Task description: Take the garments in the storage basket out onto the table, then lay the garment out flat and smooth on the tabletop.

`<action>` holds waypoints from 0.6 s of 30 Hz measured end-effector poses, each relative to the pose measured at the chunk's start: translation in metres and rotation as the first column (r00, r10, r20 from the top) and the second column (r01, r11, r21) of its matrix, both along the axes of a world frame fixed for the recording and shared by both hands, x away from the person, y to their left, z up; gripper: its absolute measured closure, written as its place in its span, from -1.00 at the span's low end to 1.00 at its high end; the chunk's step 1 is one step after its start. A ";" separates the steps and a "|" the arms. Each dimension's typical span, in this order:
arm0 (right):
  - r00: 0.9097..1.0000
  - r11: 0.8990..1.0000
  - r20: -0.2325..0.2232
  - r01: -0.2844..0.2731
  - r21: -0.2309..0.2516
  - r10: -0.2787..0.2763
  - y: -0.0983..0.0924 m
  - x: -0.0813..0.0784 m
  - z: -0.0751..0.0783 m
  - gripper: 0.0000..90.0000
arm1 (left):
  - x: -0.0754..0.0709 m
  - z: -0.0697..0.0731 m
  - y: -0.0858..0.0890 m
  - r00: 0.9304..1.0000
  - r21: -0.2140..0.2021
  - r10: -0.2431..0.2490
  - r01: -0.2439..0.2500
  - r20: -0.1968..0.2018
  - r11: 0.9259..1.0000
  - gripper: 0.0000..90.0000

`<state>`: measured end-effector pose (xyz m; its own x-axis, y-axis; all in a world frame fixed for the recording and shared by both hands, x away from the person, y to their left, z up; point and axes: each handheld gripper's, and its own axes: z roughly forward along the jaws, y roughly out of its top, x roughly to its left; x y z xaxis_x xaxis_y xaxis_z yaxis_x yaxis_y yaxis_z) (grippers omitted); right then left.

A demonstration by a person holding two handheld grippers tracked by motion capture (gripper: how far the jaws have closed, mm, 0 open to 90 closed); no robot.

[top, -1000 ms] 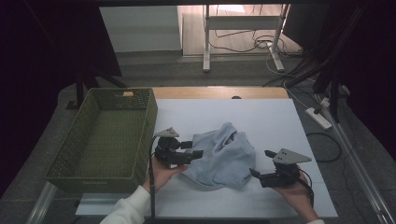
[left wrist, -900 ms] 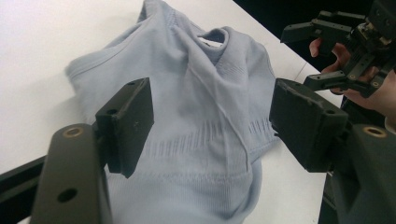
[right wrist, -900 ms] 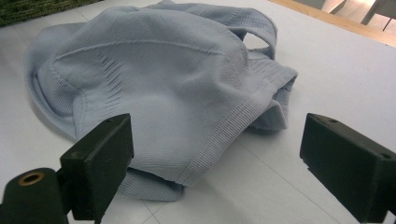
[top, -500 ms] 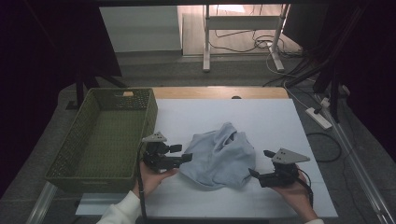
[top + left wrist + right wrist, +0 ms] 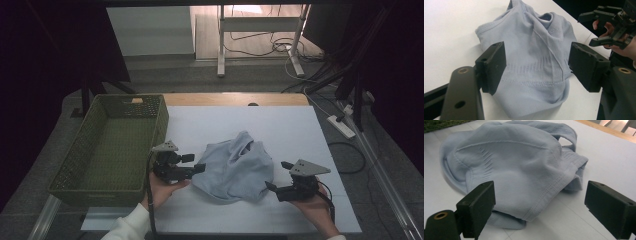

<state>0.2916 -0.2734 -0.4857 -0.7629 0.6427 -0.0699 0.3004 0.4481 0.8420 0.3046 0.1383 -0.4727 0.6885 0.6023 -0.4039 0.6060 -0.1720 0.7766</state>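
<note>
In the high view, a crumpled pale blue garment [image 5: 235, 167] lies on the white table [image 5: 300, 130], right of the green basket [image 5: 107, 150]; the left gripper [image 5: 199, 168] and right gripper [image 5: 268, 186] flank it. In the left gripper view, jaws stand wide before the garment [image 5: 536, 62], not pressing it. In the right gripper view, jaws gape wide, the garment [image 5: 511, 165] just beyond.
</note>
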 end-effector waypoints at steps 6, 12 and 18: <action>1.000 1.000 0.002 -0.014 -0.003 0.014 0.004 -0.001 0.001 -0.77 | 0.000 0.000 0.005 1.000 -0.023 0.009 -0.009 -0.008 1.000 -0.34; 0.999 0.999 0.002 -0.034 0.002 0.034 0.011 -0.003 0.002 -0.77 | -0.002 0.001 0.006 1.000 -0.020 0.014 -0.014 -0.004 1.000 -0.34; 0.998 0.998 0.006 -0.060 0.006 0.060 0.020 -0.006 0.006 -0.77 | -0.002 0.001 0.006 1.000 -0.019 0.015 -0.015 -0.005 1.000 -0.35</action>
